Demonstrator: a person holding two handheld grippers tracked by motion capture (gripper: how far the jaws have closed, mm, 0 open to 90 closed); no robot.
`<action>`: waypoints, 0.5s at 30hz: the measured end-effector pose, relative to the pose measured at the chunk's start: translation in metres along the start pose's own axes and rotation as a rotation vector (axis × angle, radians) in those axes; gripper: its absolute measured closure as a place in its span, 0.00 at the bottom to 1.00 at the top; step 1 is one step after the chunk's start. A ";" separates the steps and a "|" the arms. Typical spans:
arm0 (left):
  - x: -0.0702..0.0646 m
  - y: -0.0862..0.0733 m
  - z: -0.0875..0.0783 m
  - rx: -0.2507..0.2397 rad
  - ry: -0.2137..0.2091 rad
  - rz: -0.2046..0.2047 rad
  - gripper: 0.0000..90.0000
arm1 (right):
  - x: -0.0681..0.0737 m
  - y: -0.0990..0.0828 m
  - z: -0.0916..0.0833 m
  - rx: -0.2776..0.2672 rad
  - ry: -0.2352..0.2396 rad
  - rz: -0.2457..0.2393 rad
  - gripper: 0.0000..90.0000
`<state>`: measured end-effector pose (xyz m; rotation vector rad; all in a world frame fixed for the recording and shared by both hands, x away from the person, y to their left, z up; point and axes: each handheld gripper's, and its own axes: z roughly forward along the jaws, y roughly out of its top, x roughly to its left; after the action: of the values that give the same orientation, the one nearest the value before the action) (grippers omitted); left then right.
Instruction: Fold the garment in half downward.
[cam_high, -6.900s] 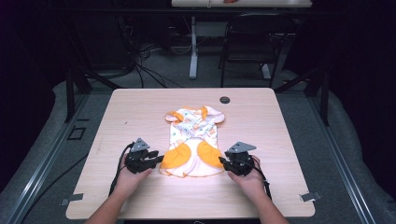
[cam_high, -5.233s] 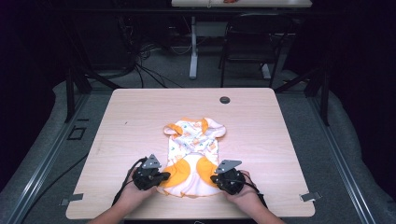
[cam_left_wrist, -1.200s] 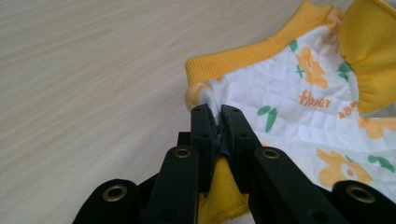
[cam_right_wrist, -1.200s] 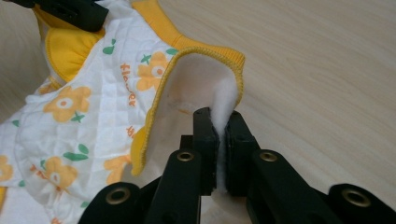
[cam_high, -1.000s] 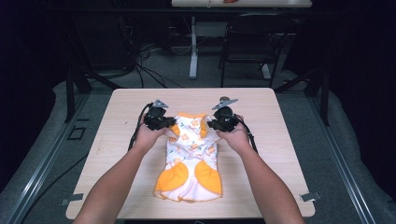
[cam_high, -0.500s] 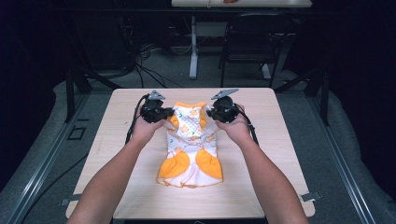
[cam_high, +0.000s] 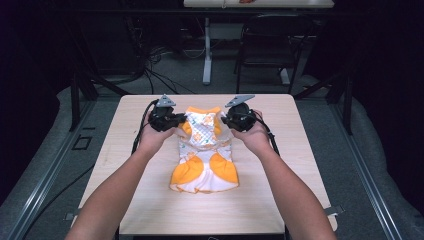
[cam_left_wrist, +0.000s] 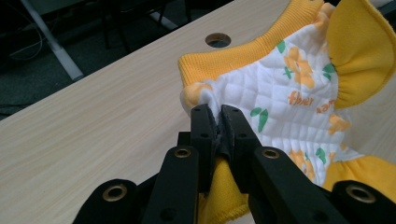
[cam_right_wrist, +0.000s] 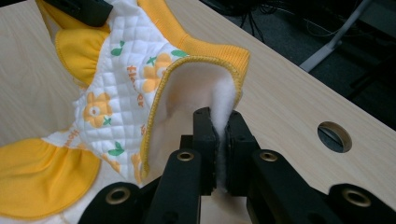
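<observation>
- The worktop (cam_high: 125, 165) carries one thing, a small quilted garment (cam_high: 204, 160) in white and orange, lying down its middle with the hem toward the person.
- Half a second ago the garment lay a little nearer the person; both hands have since drawn its top end toward the far edge, so the cloth looks pulled out flatter. I judge this a smoothing or spreading step, close to done.
- The left tongs (cam_high: 172, 121) are clamped on the garment's upper left edge, quilted cloth pinched between them.
- The right tongs (cam_high: 228, 120) are clamped on the upper right edge, gripping the white fleecy lining beside the ribbed orange band (cam_right_wrist: 205, 46).
</observation>
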<state>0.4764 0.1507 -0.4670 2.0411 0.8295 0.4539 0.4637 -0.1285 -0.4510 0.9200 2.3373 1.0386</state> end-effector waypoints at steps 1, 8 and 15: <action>-0.001 -0.001 -0.001 0.000 -0.002 0.000 0.94 | 0.002 -0.003 -0.002 0.002 0.001 -0.010 0.94; -0.009 -0.014 -0.004 0.002 -0.024 0.012 0.94 | 0.007 -0.017 -0.003 0.007 0.010 -0.024 0.94; -0.017 -0.033 -0.004 0.026 -0.052 0.011 0.94 | 0.020 -0.035 -0.002 0.036 0.038 -0.049 0.94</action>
<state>0.4493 0.1546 -0.4927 2.0735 0.7961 0.3963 0.4345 -0.1326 -0.4793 0.8586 2.4054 1.0057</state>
